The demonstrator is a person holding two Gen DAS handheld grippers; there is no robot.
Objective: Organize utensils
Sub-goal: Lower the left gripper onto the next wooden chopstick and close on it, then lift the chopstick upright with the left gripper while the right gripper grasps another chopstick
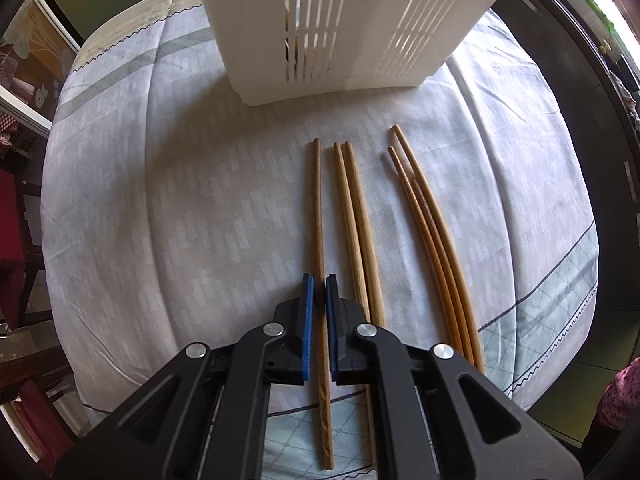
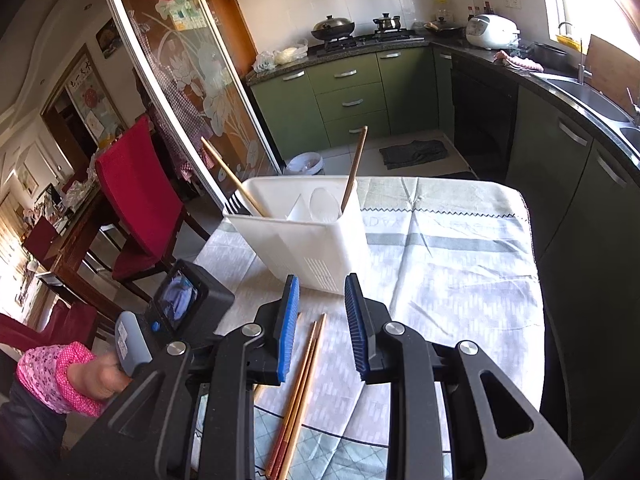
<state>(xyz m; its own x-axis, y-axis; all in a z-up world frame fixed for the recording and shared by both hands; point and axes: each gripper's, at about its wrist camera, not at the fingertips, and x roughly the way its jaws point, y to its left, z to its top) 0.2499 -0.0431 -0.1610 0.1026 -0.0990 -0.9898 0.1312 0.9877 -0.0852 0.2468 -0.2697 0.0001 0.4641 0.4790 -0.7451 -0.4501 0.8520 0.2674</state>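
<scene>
A white slotted utensil holder (image 1: 340, 28) stands at the far side of the cloth-covered table; in the right wrist view the holder (image 2: 312, 240) has two chopsticks (image 2: 354, 168) leaning in it. Several wooden chopsticks lie in a row on the cloth: one dark one (image 1: 318, 208), a pale pair (image 1: 356, 220) and a group of three (image 1: 428, 224). My left gripper (image 1: 319, 280) straddles the dark chopstick, blue pads close on either side with small gaps. My right gripper (image 2: 322, 284) is open and empty above chopsticks (image 2: 304, 376) on the cloth.
The table's edges drop off on the left and right. Red chairs (image 2: 136, 196) stand to the left. Green kitchen cabinets (image 2: 348, 96) and a sink counter (image 2: 580, 92) lie beyond and to the right. The left hand in a pink sleeve (image 2: 60, 376) holds the other gripper.
</scene>
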